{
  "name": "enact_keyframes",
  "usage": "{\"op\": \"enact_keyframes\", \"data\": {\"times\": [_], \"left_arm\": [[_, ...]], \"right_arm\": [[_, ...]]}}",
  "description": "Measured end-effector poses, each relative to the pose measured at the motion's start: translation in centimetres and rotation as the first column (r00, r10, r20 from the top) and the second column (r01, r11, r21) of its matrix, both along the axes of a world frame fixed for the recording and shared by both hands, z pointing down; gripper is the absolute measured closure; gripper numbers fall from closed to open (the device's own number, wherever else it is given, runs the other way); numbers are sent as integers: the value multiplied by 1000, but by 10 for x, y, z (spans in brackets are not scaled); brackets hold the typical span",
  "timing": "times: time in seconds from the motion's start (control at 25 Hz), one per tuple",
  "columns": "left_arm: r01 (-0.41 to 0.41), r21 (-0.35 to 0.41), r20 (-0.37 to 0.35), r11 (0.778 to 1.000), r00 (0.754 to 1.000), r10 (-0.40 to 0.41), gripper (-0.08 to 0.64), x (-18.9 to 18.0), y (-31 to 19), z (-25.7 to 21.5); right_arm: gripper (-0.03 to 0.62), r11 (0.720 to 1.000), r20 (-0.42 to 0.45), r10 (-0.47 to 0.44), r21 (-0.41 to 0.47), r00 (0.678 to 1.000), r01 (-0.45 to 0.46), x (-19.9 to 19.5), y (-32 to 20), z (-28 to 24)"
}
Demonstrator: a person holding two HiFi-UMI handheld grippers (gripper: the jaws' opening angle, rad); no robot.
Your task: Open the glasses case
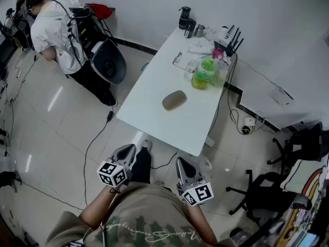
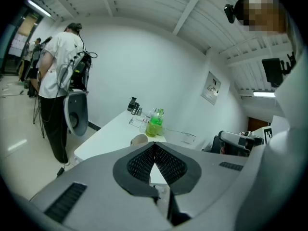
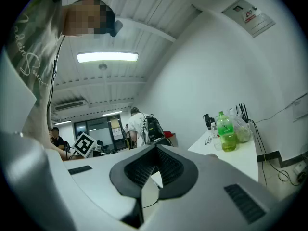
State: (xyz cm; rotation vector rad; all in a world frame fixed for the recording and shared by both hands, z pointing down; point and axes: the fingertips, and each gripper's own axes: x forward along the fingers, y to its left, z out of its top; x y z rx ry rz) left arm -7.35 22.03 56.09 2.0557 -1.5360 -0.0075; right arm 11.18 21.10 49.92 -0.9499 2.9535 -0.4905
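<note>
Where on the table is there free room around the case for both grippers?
Bare tabletop lies between the glasses case and the near edge, and along the left edge. Crowded at the far end, round the green bottle and router.

Shirt script (image 1: 148, 235), wall notice (image 3: 249, 15): both illegible.

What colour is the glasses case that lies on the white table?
Greyish brown, plain with no pattern; the glasses case shows best in the head view.

We find the glasses case (image 1: 174, 100) on the middle of the surface (image 1: 151, 89). A bottle (image 1: 204, 72) stands behind it, by the right edge.
</note>
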Motion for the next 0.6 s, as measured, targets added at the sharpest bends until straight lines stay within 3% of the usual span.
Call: {"op": "enact_keyframes", "data": {"times": [0.16,0.32,0.4,0.48,0.6], "left_arm": [[-117,47,12,992,993,117,552,-16,-68,-14],[-291,104,-1,951,956,293,552,-36,-132,-29],[-323,98,4,941,946,324,552,-51,-161,-32],[-334,87,9,939,942,335,552,-63,-183,-33],[-355,82,-26,931,933,358,552,-70,-210,-36]], "right_arm": [[583,1000,-15,6,27,1000,-6,-38,-55,-7],[583,992,-105,83,105,991,-72,-62,-123,-11],[583,982,-142,126,160,982,-103,-76,-150,-17],[583,976,-97,145,177,985,-127,-89,-167,-28],[583,981,19,163,106,986,-164,-99,-190,-37]]}}
